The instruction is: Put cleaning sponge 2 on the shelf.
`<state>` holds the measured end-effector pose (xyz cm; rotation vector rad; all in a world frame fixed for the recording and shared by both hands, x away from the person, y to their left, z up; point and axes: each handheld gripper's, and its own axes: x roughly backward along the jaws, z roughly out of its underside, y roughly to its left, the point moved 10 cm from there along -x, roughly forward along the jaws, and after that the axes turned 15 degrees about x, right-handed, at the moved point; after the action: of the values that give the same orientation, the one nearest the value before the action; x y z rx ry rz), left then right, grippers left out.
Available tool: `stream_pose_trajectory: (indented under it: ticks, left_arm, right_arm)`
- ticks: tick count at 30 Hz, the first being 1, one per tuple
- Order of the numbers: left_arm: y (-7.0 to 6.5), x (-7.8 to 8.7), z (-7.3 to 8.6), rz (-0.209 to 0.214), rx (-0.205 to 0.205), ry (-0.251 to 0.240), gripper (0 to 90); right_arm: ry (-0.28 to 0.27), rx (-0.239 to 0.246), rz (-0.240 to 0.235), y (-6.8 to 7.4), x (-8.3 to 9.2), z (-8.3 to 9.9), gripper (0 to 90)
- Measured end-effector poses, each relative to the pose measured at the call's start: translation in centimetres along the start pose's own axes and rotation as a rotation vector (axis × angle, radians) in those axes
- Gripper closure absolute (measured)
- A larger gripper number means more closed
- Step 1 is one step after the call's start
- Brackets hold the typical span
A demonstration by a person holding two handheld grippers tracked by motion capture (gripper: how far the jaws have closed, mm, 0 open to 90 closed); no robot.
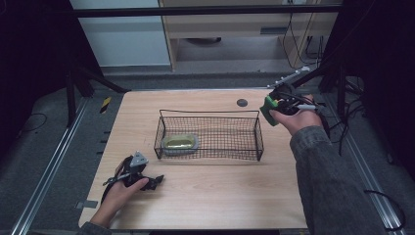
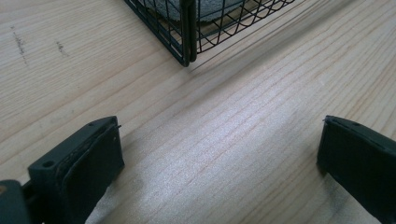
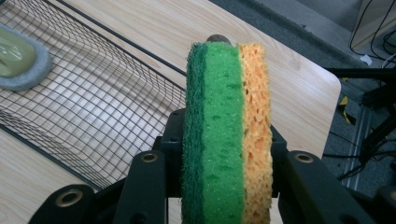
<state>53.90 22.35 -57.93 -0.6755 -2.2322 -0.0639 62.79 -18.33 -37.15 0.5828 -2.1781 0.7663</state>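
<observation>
Hands come in from the bottom of the high view, one at each side of the wooden table (image 1: 210,196). The person's left hand (image 1: 120,193) lies low on the near left part of the tabletop, palm wrapped around the left gripper (image 1: 152,182), which points to the right and a little away, toward the near left corner of the wire basket (image 1: 210,131). In the left gripper view its jaws stand wide apart with bare wood between them, and the basket corner (image 2: 187,32) sits ahead of them, apart from both.

The right hand (image 1: 296,120) is raised beyond the right end of the basket, its grey sleeve (image 1: 328,181) running up from the bottom right. It holds the right gripper (image 1: 270,108) aimed leftward at the basket's short end. A sponge (image 3: 226,135) stands on edge between that gripper's jaws (dark green scouring layer to one side, bright green in the middle, orange to the other), and the jaws press in on its two flat faces, gripping it. In the high view the sponge (image 1: 268,108) hangs just outside the basket's right end, above the table.

Inside the basket, at its left end, lies a grey-rimmed oval dish (image 1: 180,143) with something yellowish-green in it. A small dark round spot (image 1: 242,103) marks the table beyond the basket.
</observation>
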Motion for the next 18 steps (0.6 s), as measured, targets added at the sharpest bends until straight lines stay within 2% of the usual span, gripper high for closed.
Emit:
stream_pose_trajectory:
  ticks: [11, 18]
  left_arm:
    - [0.0, 0.0, 0.0, -0.003, 0.003, 0.0, 0.0]
    - [0.0, 0.0, 0.0, -0.003, 0.004, -0.002, 0.0]
  right_arm:
    - [-0.021, 0.023, -0.023, 1.1, -1.2, -1.4, 64.2]
    - [-0.016, 0.04, -0.032, 1.7, -2.1, -1.8, 64.2]
